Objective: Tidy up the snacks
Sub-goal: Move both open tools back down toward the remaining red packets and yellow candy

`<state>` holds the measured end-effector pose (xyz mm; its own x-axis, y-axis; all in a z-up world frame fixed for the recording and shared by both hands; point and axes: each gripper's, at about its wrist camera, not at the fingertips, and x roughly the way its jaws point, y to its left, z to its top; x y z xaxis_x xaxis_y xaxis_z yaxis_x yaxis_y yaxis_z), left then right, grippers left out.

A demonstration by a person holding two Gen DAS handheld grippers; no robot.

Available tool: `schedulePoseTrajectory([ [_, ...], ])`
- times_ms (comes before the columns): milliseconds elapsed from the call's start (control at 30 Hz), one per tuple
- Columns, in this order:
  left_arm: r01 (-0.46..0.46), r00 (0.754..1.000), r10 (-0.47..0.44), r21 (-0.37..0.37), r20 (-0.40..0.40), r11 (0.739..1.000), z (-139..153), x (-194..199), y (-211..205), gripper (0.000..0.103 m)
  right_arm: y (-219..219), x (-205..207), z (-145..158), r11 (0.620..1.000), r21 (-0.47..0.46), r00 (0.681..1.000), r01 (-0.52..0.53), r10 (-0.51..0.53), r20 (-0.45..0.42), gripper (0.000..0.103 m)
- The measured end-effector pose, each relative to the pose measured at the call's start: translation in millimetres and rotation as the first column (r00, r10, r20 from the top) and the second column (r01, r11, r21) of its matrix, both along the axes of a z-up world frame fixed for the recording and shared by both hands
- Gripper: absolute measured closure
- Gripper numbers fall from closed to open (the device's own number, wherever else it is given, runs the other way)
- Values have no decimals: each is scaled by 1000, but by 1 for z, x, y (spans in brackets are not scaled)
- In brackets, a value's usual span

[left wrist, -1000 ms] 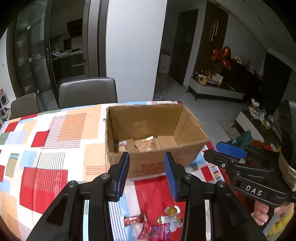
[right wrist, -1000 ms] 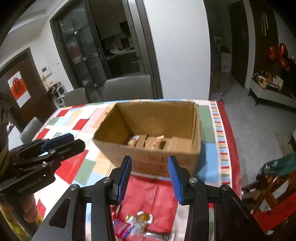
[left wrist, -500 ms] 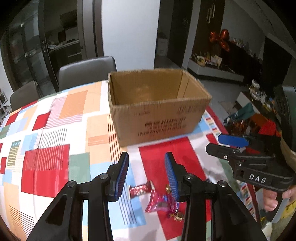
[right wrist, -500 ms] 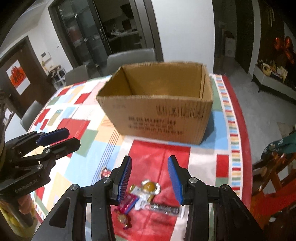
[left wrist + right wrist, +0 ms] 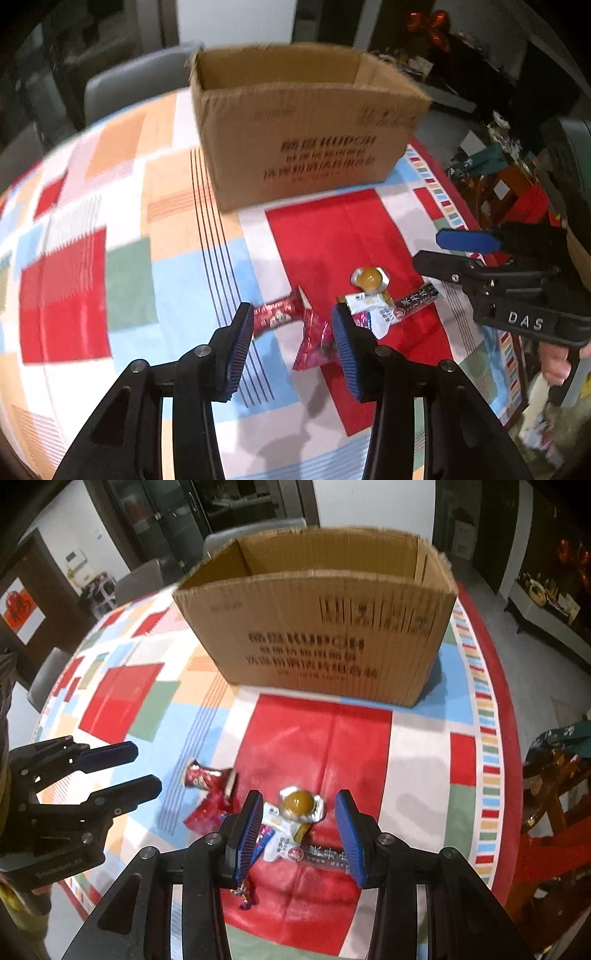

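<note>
An open-topped cardboard box [image 5: 306, 147] [image 5: 325, 627] stands at the far side of the patchwork tablecloth, its inside hidden. In front of it lies a small heap of snacks. My left gripper [image 5: 291, 317] hovers over a red candy wrapper [image 5: 275, 315] and a pink wrapper [image 5: 314, 343]. Its jaws are opening and press on nothing. My right gripper [image 5: 298, 805] hangs open above an amber jelly cup [image 5: 299, 801], a white packet [image 5: 277, 840] and a dark stick packet [image 5: 325, 854]. Each gripper shows in the other's view: right gripper [image 5: 439, 251], left gripper [image 5: 144, 768].
Grey chairs [image 5: 140, 81] [image 5: 140, 579] stand behind the table. The table's red-bordered edge [image 5: 498, 701] curves down the right side, with a wooden chair and clutter [image 5: 554, 775] beyond it. A hand [image 5: 554, 362] holds the right gripper's handle.
Both grippers have come down and tipped toward the snack heap, which now lies between their fingers. The box's contents have dropped out of sight. The left jaws stand slightly wider.
</note>
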<state>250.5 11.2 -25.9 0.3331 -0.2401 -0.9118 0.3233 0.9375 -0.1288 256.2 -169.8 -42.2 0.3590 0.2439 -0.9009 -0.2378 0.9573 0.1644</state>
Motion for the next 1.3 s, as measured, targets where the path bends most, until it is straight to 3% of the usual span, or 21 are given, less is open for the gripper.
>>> schedulePoseTrajectory([
  [200, -58, 995, 54, -47, -88, 997, -22, 11, 3, 45, -2, 6, -21, 1000, 19, 996, 20, -19, -82, 61],
  [267, -63, 992, 57, -46, -113, 997, -28, 16, 0, 36, -2, 7, -24, 1000, 12, 996, 24, -23, -84, 61],
  [433, -78, 987, 77, -1, -144, 997, -44, 27, -7, 29, -2, 10, -36, 999, 11, 993, 32, -30, -112, 61],
  [500, -96, 985, 99, 29, -141, 995, -52, 31, -7, 29, -1, 12, -41, 1000, 6, 992, 30, -29, -121, 61],
  [1033, -144, 971, 147, 30, -191, 989, -79, 42, -7, 29, 10, 29, -72, 999, 12, 986, 40, -38, -161, 61],
  [1300, -153, 967, 158, 40, -198, 987, -86, 42, -9, 41, 15, 34, -83, 998, 32, 981, 55, -48, -189, 61],
])
